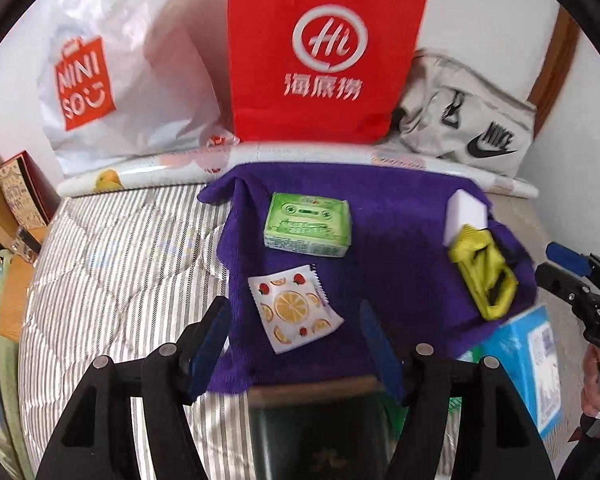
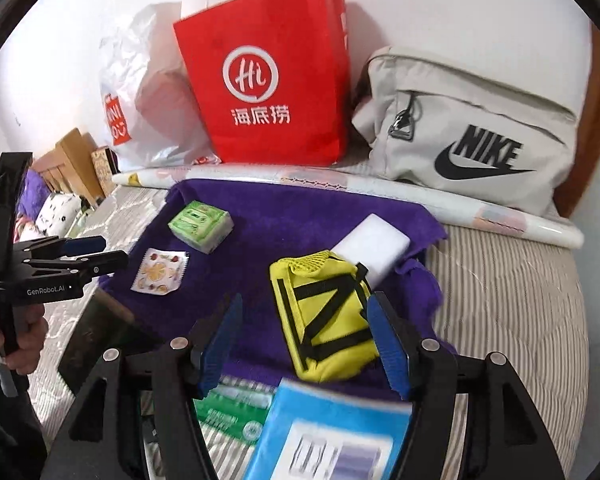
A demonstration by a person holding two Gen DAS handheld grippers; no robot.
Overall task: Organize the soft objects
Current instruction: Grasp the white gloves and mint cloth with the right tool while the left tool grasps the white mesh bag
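Left wrist view shows the left gripper released, its blue pads apart above the near edge of a purple fleece towel spread on the striped bed. On this towel lie a green tissue pack, a flat white sachet with orange-slice print, a white sponge block and a yellow mesh pouch with black straps, which overlaps the block. The right gripper is also released, and the yellow pouch lies between its pads, not pressed. A red paper bag, a white plastic bag and a grey Nike bag stand behind, against the wall.
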